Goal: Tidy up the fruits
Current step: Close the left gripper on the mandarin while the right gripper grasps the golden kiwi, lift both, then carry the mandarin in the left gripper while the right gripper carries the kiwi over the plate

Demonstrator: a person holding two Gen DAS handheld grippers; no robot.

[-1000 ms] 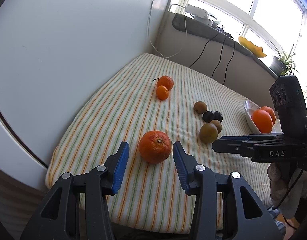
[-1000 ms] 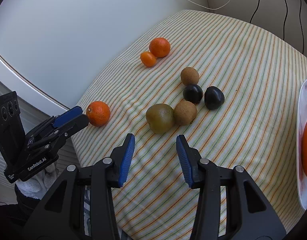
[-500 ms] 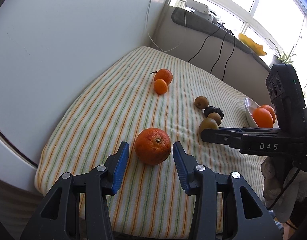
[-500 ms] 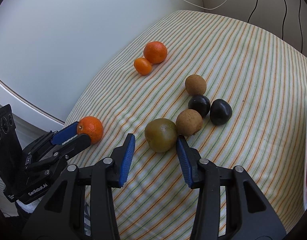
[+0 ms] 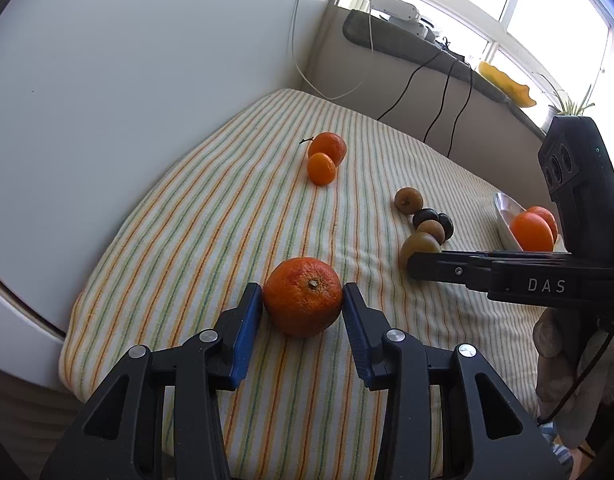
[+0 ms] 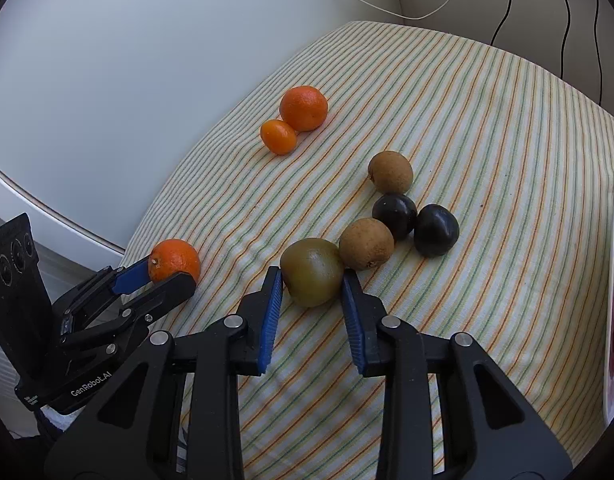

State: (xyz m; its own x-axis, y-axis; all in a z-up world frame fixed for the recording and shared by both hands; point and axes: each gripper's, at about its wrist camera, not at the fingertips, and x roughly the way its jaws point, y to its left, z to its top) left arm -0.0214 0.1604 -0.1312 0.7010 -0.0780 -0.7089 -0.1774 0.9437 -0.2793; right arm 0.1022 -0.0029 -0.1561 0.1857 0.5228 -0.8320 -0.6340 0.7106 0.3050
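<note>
So far, only two oranges (image 5: 533, 229) are seen in the dish (image 5: 505, 216). The left claw (image 5: 303, 307) is spread around a loose orange (image 5: 303, 307), pads at its sides; the right claw (image 6: 311, 289) likewise brackets a green kiwi (image 6: 311, 271). Two more oranges, two brown kiwis and two dark plums remain scattered. A striped cloth (image 6: 487, 120) covers the desk, by a white wall and sunlit window.

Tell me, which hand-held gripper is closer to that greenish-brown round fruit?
Right. The right hand-held gripper straddles the greenish-brown round fruit; the left hand-held gripper sits apart, around a large orange citrus fruit.
</note>
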